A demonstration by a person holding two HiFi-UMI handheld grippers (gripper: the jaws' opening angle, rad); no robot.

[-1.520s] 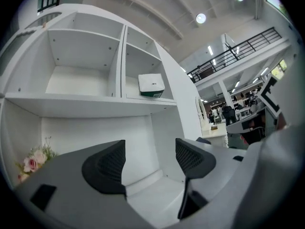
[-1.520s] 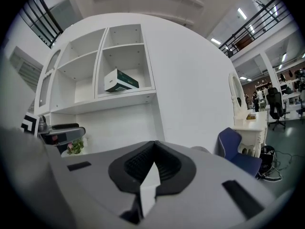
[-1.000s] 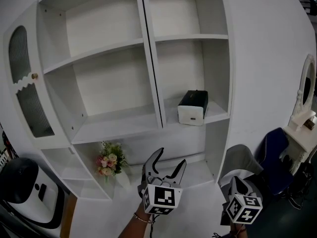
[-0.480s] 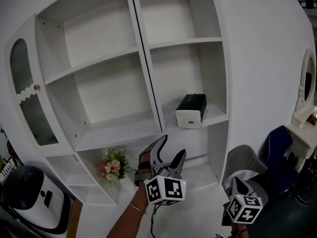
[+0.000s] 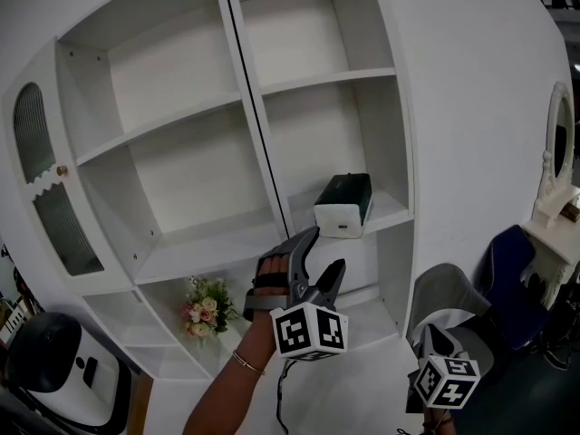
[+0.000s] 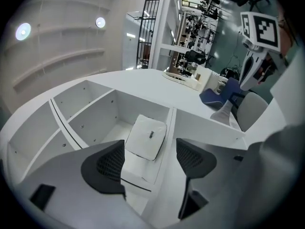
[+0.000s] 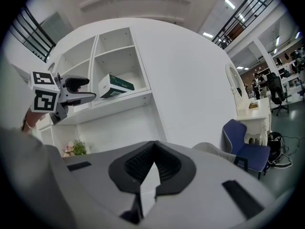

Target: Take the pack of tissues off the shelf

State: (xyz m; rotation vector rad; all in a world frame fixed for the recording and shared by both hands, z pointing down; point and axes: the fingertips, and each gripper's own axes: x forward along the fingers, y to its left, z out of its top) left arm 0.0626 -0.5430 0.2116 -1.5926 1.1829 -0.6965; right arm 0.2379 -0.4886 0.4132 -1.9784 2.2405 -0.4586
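Observation:
The pack of tissues [image 5: 343, 205], dark green with a white end, lies on a middle shelf [image 5: 390, 214] in the right column of the white cabinet. My left gripper [image 5: 323, 256] is open, held up below and in front of that shelf, short of the pack. In the left gripper view the pack [image 6: 145, 137] shows between the spread fingers [image 6: 108, 165], apart from both. My right gripper [image 5: 433, 341] hangs low at the bottom right, away from the cabinet. Its jaws [image 7: 151, 163] are shut with nothing in them. The right gripper view also shows the pack [image 7: 116, 86] and the left gripper [image 7: 88, 89].
A small bunch of flowers [image 5: 204, 302] stands in the lower left compartment. A white and black appliance [image 5: 50, 370] sits at the bottom left. A blue chair [image 5: 512, 279] and a white vanity with a mirror [image 5: 555, 152] stand at the right. The other shelves hold nothing.
My left gripper has risen and moved right, closer to the shelf with the tissue pack, still open. The right gripper has stayed low and shut.

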